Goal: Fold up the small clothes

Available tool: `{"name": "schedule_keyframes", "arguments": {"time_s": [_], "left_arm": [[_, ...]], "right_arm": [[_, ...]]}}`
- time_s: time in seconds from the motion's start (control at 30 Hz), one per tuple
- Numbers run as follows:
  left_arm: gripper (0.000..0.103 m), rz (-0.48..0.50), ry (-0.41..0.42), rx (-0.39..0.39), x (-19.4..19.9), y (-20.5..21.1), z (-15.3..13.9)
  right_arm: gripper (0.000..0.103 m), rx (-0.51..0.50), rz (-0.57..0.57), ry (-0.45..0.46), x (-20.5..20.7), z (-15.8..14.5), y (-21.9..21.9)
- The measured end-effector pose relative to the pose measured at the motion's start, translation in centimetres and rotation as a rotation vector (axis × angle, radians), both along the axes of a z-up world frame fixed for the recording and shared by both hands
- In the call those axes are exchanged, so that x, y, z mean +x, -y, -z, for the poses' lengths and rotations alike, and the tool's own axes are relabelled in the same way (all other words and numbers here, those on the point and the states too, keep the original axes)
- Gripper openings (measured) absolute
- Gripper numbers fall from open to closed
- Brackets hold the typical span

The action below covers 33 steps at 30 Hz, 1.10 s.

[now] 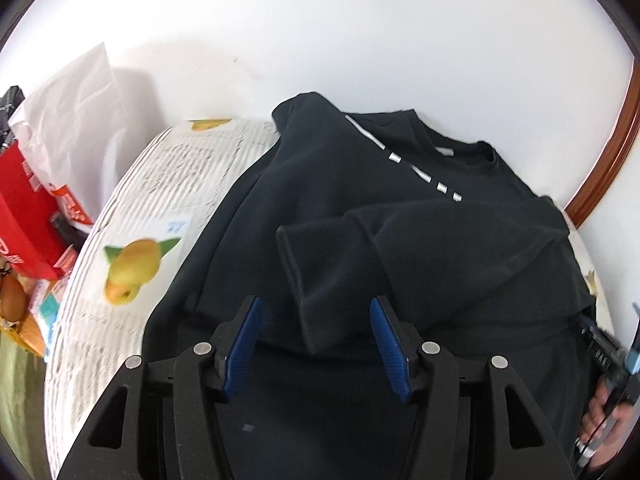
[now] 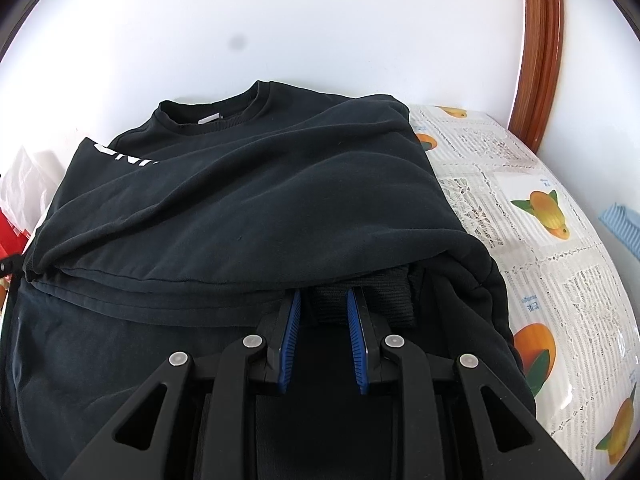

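Close to the right claw (image 2: 323, 300), the fingers stand a little apart with the ribbed cuff (image 2: 362, 300) just past their tips; I cannot tell if they hold it. If they let go too soon, the sleeve could slide out and undo the fold. Beside it, the left claw (image 1: 316, 308) is wide open over the black sweater (image 1: 360, 200) and holds nothing. It could bump the folded sleeve (image 1: 320, 256) and make it messy. Farther back, the sweater lies on the fruit tablecloth (image 2: 540, 208), with the collar (image 2: 224, 108) near the white wall (image 2: 280, 20).
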<state>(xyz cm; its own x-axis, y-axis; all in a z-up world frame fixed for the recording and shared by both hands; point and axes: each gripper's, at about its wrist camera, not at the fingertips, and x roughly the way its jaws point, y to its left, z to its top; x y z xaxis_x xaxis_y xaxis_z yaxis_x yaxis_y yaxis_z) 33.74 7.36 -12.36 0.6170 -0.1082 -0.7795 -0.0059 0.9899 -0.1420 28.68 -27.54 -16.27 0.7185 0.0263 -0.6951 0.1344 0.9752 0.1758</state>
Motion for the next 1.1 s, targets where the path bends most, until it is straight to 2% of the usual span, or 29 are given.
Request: {"name": "schedule_keyframes", "arguments": {"time_s": [0.27,0.37,0.4,0.43,0.57,0.67,0.7,0.8,0.87,0.97,1.1], "left_arm": [[0.052,0.008,-0.026,0.02,3.3,1.1,2.7],[0.036,0.001,-0.038,0.004,4.0,1.5,3.3],[0.019,-0.011,-0.024,0.038,4.1,1.8,3.2],[0.011,-0.019,-0.015,0.069,4.1,2.0,3.0],[0.008,-0.028,0.044,0.07,3.6,1.2,1.2],[0.008,-0.049,0.108,0.008,3.0,-0.9,-0.9],[0.008,-0.06,0.108,0.016,3.0,-1.4,-1.1],[0.008,-0.103,0.045,0.058,3.7,-2.5,0.2],[0.009,-0.109,-0.015,0.033,4.0,-3.2,1.7],[0.01,-0.112,-0.021,0.028,3.8,-3.3,2.4],[0.016,-0.113,-0.026,0.115,3.8,-2.3,2.4]], "right_arm": [[0.023,0.004,-0.001,0.003,0.0,0.1,0.1],[0.023,-0.006,0.0,0.0,0.0,0.1,-0.1],[0.023,-0.01,0.001,-0.001,0.0,0.1,-0.2],[0.023,-0.01,0.002,-0.001,0.1,0.1,-0.3],[0.023,0.024,0.003,0.006,-0.1,0.1,0.2],[0.021,0.029,0.002,0.01,-0.2,0.1,0.4],[0.021,0.029,0.001,0.01,-0.2,0.1,0.5],[0.021,0.026,0.0,0.01,-0.1,0.1,0.4],[0.021,0.028,-0.003,0.009,-0.1,0.1,0.5],[0.021,0.015,-0.014,0.002,-0.3,-0.1,0.4],[0.021,0.043,-0.105,0.035,-1.6,-1.1,0.2]]}}
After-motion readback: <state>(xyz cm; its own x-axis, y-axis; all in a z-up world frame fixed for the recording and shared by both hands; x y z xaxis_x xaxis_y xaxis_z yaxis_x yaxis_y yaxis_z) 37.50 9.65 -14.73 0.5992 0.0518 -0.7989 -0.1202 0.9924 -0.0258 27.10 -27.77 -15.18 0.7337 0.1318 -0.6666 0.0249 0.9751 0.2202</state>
